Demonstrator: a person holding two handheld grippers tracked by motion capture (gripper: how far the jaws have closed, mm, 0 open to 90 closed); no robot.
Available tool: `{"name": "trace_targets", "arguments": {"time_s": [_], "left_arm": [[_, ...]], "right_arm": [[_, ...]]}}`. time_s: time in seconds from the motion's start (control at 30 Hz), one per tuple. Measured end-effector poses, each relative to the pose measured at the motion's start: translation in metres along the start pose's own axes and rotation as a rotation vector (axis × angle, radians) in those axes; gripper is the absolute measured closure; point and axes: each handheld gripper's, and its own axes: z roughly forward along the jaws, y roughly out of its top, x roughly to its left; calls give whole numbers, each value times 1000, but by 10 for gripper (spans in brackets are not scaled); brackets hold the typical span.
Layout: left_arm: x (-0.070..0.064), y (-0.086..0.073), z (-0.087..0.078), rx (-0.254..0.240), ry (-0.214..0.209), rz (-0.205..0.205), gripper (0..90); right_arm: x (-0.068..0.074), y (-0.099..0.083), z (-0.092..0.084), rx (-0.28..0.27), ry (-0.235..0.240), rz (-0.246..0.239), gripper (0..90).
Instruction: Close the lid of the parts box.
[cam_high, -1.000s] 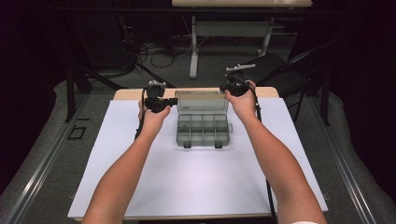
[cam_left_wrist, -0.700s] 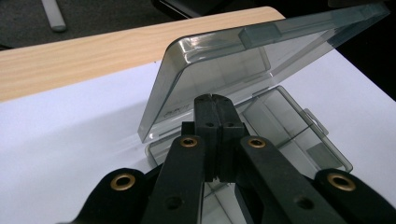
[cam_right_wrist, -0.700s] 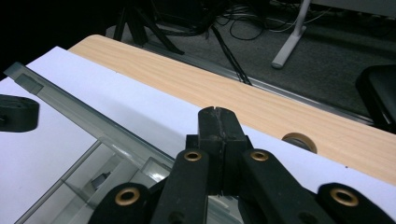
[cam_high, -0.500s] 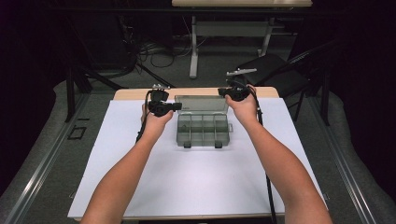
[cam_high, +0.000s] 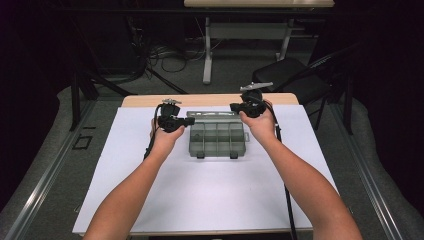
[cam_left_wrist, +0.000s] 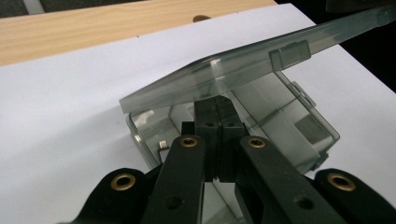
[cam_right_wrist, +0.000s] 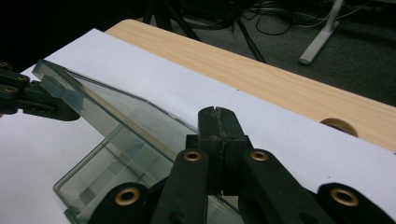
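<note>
- High view: both grippers are flanking the compartment box (cam_high: 217, 137) (smoky clear plastic), apparently propping its lid (cam_left_wrist: 243, 70) from below.
- Left gripper (cam_left_wrist: 215, 105) and right gripper (cam_right_wrist: 218, 116) are keeping jaws pressed together, gripping nothing.

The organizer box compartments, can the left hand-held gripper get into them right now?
Probably yes. The lid is tilted up, leaving a gap over the compartment box, and the left hand-held gripper, jaws shut, already sits under the lid's edge.

Box (cam_high: 217, 139) mid-sheet (cam_high: 200, 195), sheet on table (cam_high: 150, 100); lid (cam_left_wrist: 224, 74) raised over box.
</note>
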Motion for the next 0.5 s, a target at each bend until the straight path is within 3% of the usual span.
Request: {"name": "trace_targets", "arguments": {"time_s": [0.5], "left_arm": [[0, -31, 1, 13, -24, 21, 900]], "right_arm": [[13, -36, 1, 17, 65, 15, 900]]}}
